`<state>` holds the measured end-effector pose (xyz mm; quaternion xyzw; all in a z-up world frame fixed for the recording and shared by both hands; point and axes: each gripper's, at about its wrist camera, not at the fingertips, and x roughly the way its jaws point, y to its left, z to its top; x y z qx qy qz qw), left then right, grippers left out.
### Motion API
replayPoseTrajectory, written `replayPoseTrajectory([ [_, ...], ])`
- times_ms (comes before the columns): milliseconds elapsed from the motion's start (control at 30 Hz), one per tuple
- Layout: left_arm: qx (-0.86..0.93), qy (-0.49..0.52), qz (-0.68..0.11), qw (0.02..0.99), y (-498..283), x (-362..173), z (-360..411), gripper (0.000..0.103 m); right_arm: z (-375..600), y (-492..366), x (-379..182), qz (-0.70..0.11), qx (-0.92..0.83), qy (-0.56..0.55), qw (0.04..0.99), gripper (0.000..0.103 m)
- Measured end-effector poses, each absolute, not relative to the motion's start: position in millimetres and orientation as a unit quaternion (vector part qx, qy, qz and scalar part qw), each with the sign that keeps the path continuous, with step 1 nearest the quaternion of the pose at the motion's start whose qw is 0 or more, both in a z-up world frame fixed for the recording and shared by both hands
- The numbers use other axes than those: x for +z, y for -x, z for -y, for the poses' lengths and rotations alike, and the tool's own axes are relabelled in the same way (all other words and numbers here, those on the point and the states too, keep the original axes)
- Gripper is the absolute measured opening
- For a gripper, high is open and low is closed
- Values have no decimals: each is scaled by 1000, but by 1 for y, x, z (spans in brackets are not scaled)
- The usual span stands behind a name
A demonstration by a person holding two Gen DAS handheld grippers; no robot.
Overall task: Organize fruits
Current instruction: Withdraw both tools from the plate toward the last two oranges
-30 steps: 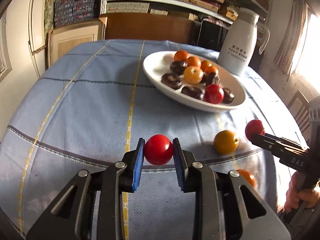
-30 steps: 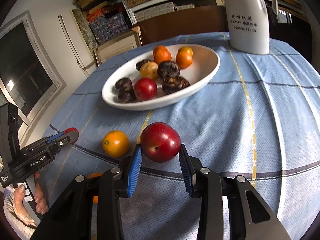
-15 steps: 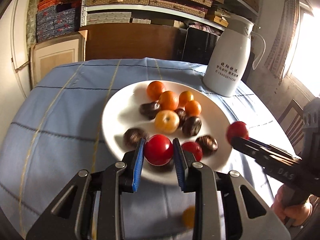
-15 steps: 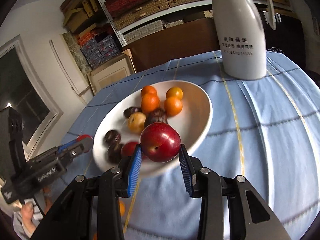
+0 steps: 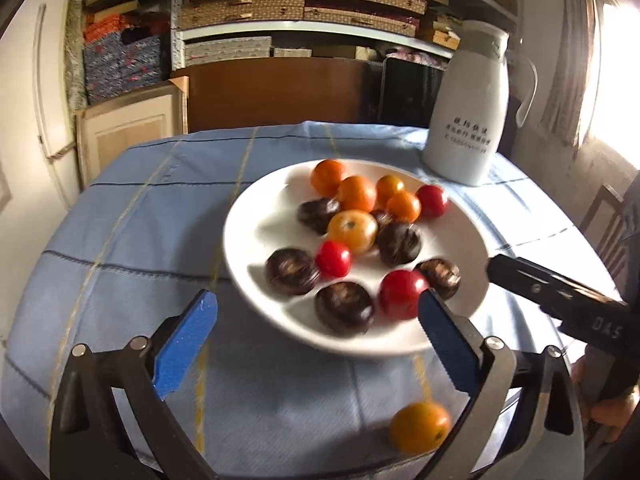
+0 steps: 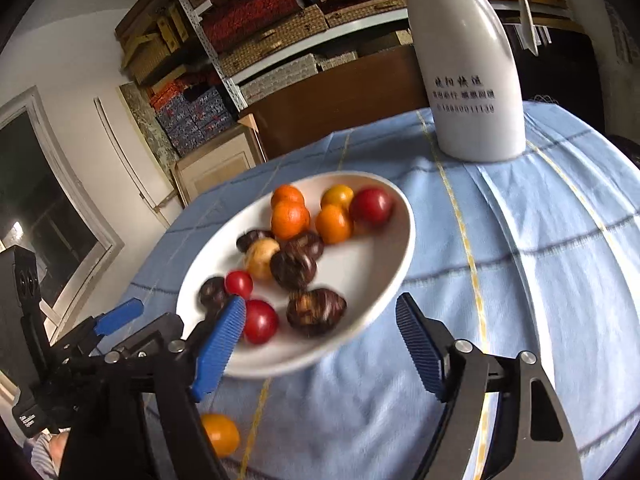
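Note:
A white oval plate [image 5: 248, 216] [image 6: 384, 280] on the blue tablecloth holds several orange, red and dark fruits. A small red fruit [image 5: 333, 258] [image 6: 239, 283] lies among them, and a larger red fruit [image 5: 431, 200] [image 6: 371, 206] lies at the plate's far side. My left gripper [image 5: 316, 332] is open and empty, just in front of the plate. My right gripper [image 6: 320, 344] is open and empty over the plate's near rim; it shows from the side in the left wrist view [image 5: 496, 270]. One orange fruit [image 5: 419, 426] [image 6: 219, 434] lies on the cloth near me.
A white thermos jug [image 5: 466, 108] [image 6: 468, 64] stands on the table behind the plate. Shelves with stacked boxes [image 5: 280, 4] and a wooden cabinet [image 5: 128, 128] are beyond the table. A chair [image 5: 608, 224] stands at the right.
Both grippers have opened and let go of their red fruits, which now lie in the plate. Both pulled back slightly toward me.

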<state>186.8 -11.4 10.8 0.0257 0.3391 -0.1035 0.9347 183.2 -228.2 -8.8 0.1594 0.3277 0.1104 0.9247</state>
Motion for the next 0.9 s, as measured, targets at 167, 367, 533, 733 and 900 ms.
replayPoseTrajectory([
  [167,-90,-22,-341,935,-159,6,-2,98,226,-165,-13,-335,102,-139,926,87],
  [367,-71,44,-372,924,-142,-4,-36,98,236,-147,-15,-344,100,-175,917,92],
  [533,-16,120,-428,896,-144,-28,-78,99,228,-132,-17,-350,138,-193,906,92],
  [733,-16,172,-423,889,-142,-34,-98,99,176,-112,-18,-356,180,-94,912,92],
  [900,39,21,-459,887,-153,-45,-57,99,150,-109,-20,-359,191,-33,913,92],
])
